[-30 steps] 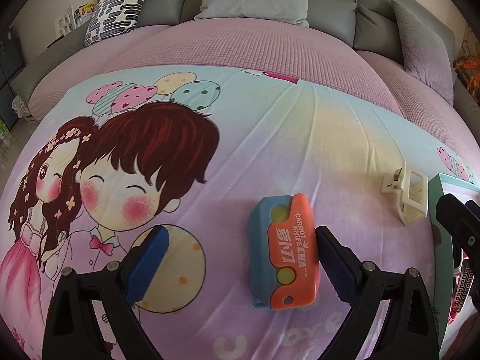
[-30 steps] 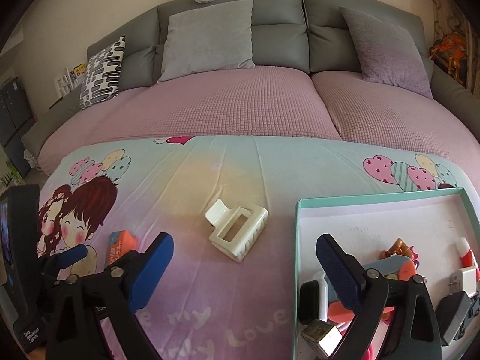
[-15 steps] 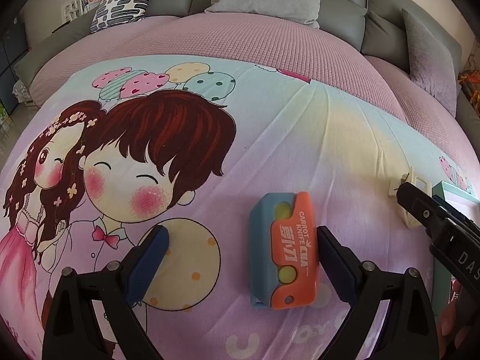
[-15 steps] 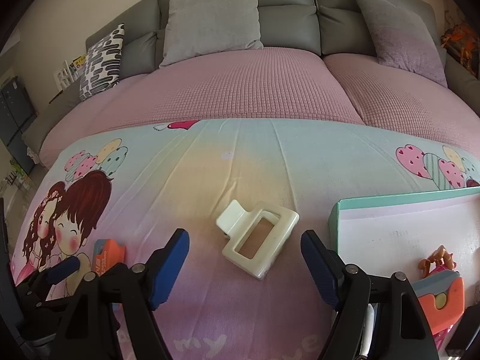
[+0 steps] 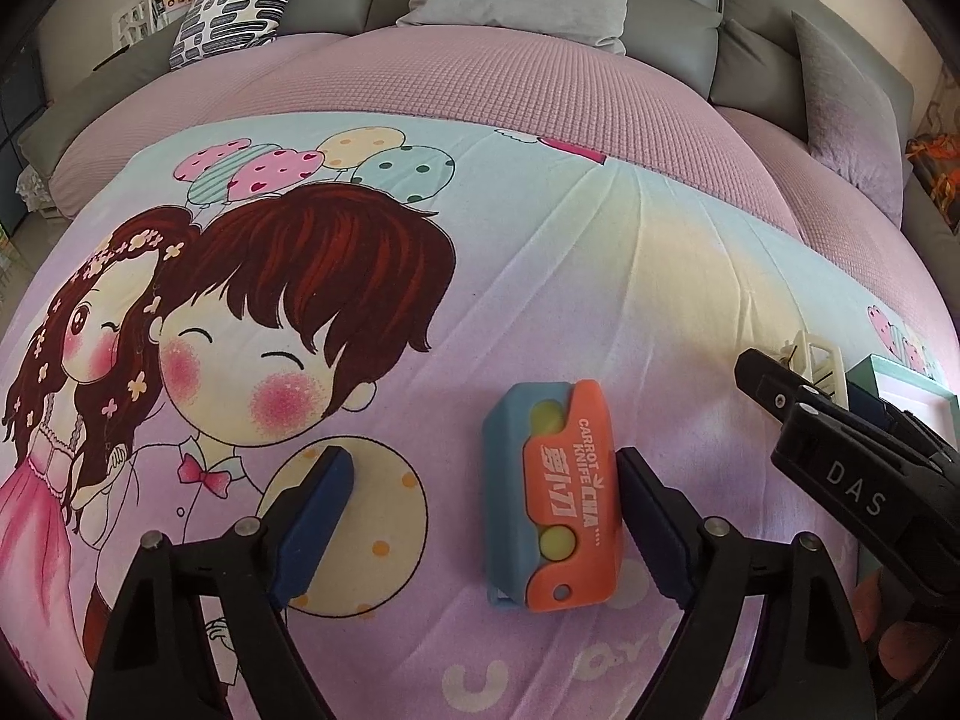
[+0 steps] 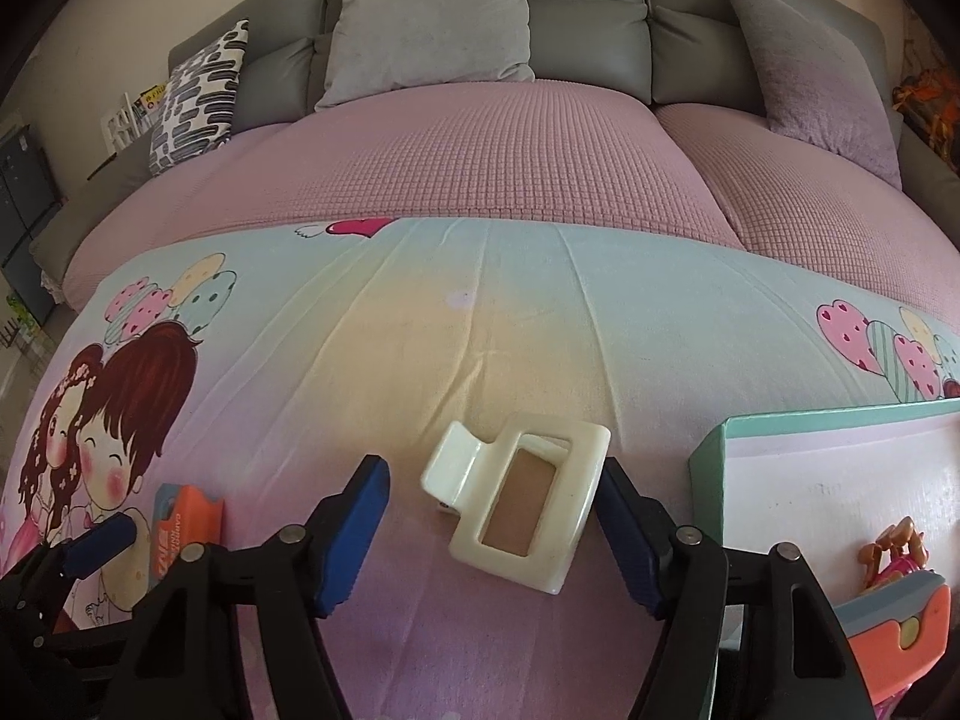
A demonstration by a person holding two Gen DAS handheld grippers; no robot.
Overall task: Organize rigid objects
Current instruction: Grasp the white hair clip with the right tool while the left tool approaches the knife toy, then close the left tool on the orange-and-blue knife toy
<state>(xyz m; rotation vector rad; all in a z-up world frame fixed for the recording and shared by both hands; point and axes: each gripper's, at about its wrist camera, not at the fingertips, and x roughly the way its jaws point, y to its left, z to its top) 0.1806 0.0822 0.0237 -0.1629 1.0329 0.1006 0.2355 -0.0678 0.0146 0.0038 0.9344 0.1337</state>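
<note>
An orange and blue carrot knife toy (image 5: 555, 495) lies on the cartoon bedsheet. My left gripper (image 5: 486, 510) is open around it, the toy next to the right finger (image 5: 651, 519). The toy also shows at the left of the right wrist view (image 6: 183, 519). A cream hair claw clip (image 6: 519, 501) lies on the sheet between the open fingers of my right gripper (image 6: 489, 525), close to the right finger (image 6: 630, 531). The clip shows partly behind the right gripper in the left wrist view (image 5: 819, 363).
A teal-rimmed box (image 6: 708, 468) stands at the right and holds another orange and blue toy (image 6: 900, 621) and small items. Grey cushions (image 6: 432, 18) and a patterned pillow (image 6: 198, 90) line the back of the pink sofa bed.
My right gripper has moved left from over the box and forward, so its open fingers now bracket the hair clip. The left gripper has stayed open around the carrot knife toy.
</note>
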